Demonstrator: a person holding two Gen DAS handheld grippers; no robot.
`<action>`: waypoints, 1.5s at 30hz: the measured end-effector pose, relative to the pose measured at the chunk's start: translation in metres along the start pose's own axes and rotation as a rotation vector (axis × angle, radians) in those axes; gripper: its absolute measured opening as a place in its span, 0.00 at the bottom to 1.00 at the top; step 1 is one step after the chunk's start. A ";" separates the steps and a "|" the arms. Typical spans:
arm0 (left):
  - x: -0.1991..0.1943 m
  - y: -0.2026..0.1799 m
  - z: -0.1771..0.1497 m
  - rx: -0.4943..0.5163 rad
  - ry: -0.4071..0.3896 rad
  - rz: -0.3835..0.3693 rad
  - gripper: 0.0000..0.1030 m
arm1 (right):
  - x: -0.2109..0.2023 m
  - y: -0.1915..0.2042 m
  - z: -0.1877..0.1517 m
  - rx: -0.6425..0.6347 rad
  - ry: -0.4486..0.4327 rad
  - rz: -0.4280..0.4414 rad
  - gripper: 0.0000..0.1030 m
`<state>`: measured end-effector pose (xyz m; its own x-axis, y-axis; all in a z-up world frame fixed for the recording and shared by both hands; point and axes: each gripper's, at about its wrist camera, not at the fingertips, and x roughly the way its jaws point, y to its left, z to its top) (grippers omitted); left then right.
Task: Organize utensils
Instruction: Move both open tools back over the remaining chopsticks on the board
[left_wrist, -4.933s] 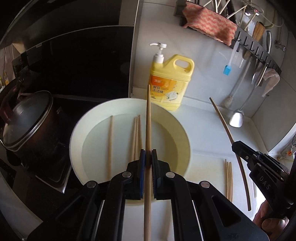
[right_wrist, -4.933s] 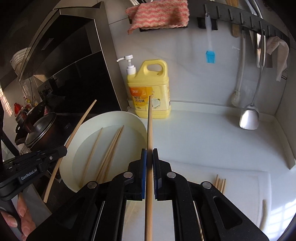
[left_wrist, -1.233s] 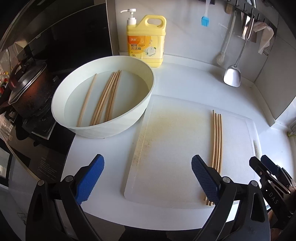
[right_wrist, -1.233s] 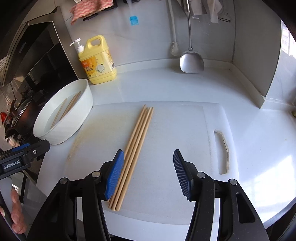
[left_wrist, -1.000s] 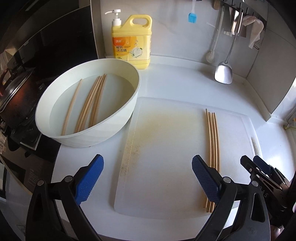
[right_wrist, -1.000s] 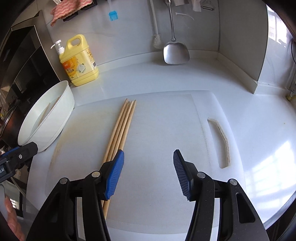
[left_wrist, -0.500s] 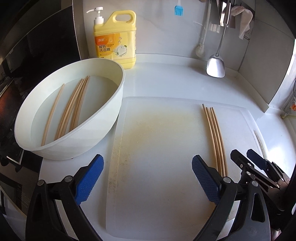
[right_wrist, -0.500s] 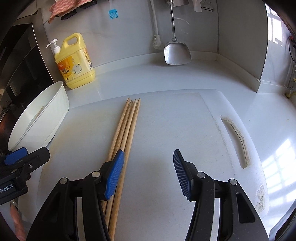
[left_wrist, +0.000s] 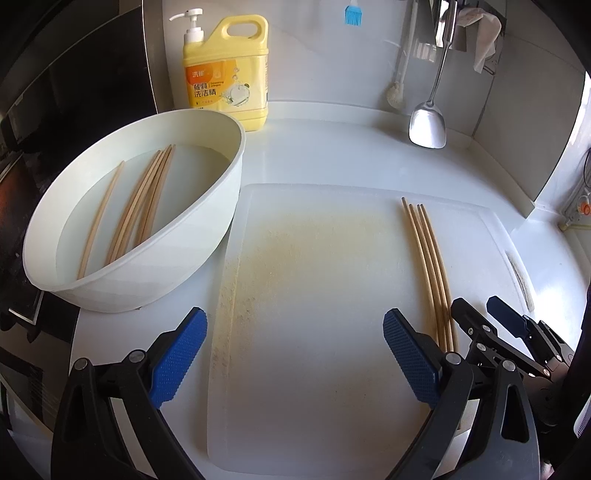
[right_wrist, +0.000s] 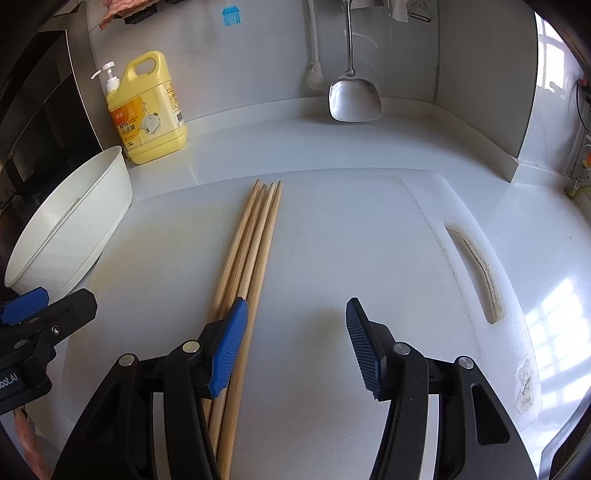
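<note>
Several wooden chopsticks (left_wrist: 428, 254) lie side by side on the right part of a white cutting board (left_wrist: 314, 314); they also show in the right wrist view (right_wrist: 255, 243). More chopsticks (left_wrist: 142, 206) lie in water in a white basin (left_wrist: 192, 243) to the board's left. My left gripper (left_wrist: 295, 354) is open and empty over the board's near middle. My right gripper (right_wrist: 295, 339) is open and empty low over the board, its left finger over the chopsticks. The right gripper also shows in the left wrist view (left_wrist: 491, 314).
A yellow dish-soap bottle (left_wrist: 226, 70) stands against the back wall. A metal spatula (left_wrist: 428, 122), a brush and a blue silicone brush (left_wrist: 352, 14) hang above the counter. A stove area lies left of the basin. The board has a handle slot (right_wrist: 476, 266) at its right.
Both grippers, each shut on a chopstick 4.9 s ago, are now open and empty. Over the last second both views have moved lower and closer to the board.
</note>
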<state>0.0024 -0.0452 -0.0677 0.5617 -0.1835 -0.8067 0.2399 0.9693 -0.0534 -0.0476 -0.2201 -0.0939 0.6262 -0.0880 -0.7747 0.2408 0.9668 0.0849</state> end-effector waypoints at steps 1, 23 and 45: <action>0.000 0.000 0.000 0.001 0.000 0.001 0.92 | 0.000 0.001 0.000 -0.005 -0.001 -0.004 0.52; 0.002 -0.013 -0.003 0.016 0.014 -0.010 0.92 | 0.009 0.010 -0.001 -0.086 -0.015 -0.057 0.55; 0.031 -0.061 0.001 0.076 0.035 -0.041 0.92 | 0.001 -0.047 -0.002 -0.029 -0.025 -0.090 0.55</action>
<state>0.0064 -0.1100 -0.0891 0.5229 -0.2156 -0.8247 0.3221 0.9457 -0.0430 -0.0601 -0.2656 -0.0996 0.6216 -0.1807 -0.7622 0.2761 0.9611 -0.0027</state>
